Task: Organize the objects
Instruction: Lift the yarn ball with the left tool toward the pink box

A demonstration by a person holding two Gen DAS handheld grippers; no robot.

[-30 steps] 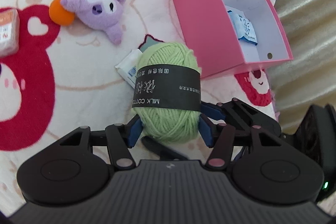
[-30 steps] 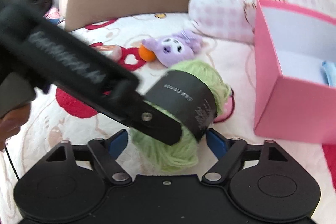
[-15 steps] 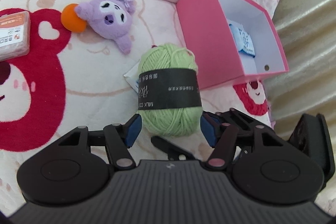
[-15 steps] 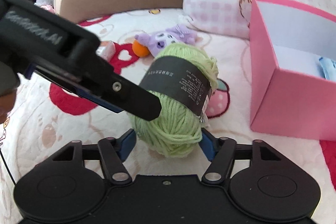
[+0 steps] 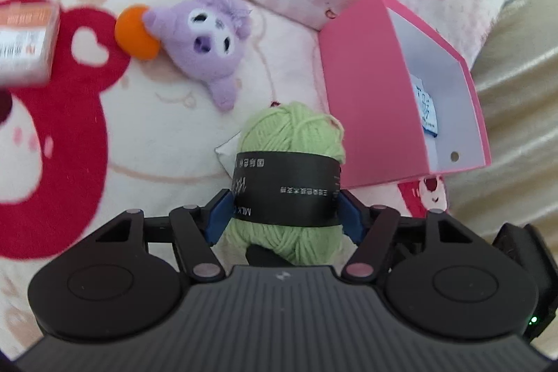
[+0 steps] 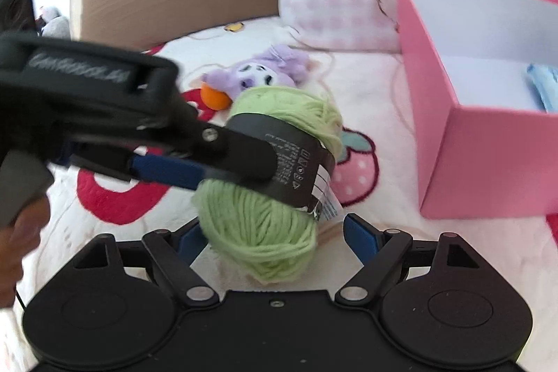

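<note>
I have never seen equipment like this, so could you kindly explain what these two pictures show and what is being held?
No robot is involved: a person holds a hand tool with two jaws in each hand. Each picture comes from a camera on one tool, looking forward along its jaws. The left gripper holds a green ball of yarn by its black band, though its jaws are opening. The right gripper has the yarn between its jaws without gripping it; they are opening too. On the blanket lie a purple plush toy, an orange ball, a packet and an open pink box with a blue pouch inside.
</note>
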